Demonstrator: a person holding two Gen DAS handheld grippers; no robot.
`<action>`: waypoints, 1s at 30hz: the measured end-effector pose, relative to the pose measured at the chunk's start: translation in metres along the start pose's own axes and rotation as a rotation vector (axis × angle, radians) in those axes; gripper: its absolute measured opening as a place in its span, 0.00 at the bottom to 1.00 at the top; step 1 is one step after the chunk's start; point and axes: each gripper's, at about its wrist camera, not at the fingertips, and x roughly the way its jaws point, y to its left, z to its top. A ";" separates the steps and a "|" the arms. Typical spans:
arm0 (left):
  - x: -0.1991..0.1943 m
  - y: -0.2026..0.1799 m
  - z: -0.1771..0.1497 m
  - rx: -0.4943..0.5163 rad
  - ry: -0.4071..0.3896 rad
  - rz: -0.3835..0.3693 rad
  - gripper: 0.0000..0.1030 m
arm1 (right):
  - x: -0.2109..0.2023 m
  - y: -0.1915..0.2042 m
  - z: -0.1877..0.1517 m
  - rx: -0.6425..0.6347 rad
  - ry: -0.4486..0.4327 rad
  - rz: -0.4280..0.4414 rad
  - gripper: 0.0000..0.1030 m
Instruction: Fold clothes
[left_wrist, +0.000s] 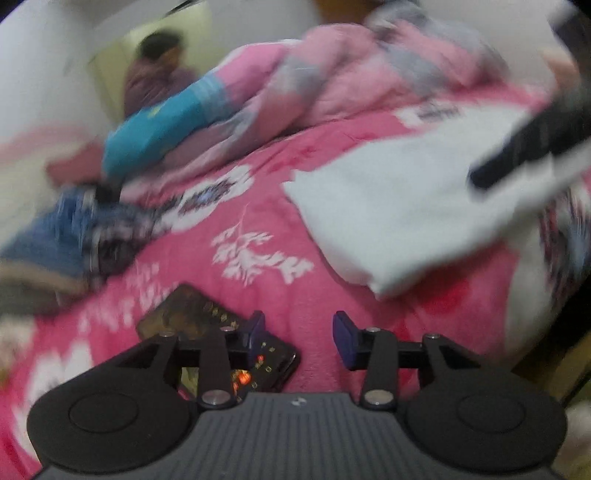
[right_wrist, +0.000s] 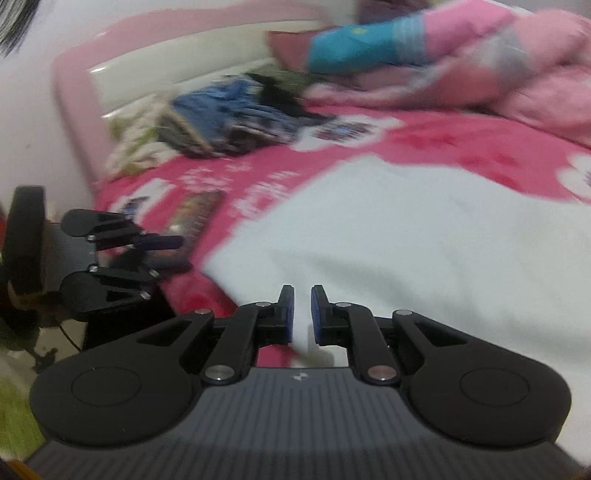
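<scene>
Clamped on a pinch of white cloth (right_wrist: 424, 236), my right gripper (right_wrist: 302, 314) has its blue pads nearly together, with a thin fold of the fabric rising between them. That cloth lies spread over the pink bedcover (right_wrist: 443, 144) ahead of me, its near corner drawn up into the pads.

My left gripper (left_wrist: 299, 338) hangs with its fingers apart and nothing between them, only bedcover below. Under its left finger (left_wrist: 256, 332) lies a dark phone (left_wrist: 192, 314) with small lit marks, flat on the cover. From the right wrist view I see that same gripper off to the left, near the bed's edge, beside the phone.

In the left wrist view the white cloth sits to the right, with my right gripper's dark body blurred above it. Farther up the bed there is a rumpled pink quilt (left_wrist: 369, 66), a teal piece (left_wrist: 166, 125) leaning on it, and a heap of blue clothes (left_wrist: 74, 229) at the left. Much of both views is smeared.
</scene>
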 end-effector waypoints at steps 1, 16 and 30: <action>-0.002 0.008 0.002 -0.070 0.004 -0.023 0.42 | 0.010 0.006 0.004 -0.027 -0.002 0.036 0.09; 0.001 0.072 -0.029 -0.704 -0.047 -0.271 0.43 | 0.069 0.071 0.006 -0.347 0.069 0.036 0.09; 0.016 0.040 0.007 -0.603 -0.145 -0.362 0.55 | 0.031 0.038 -0.005 -0.039 0.031 0.022 0.24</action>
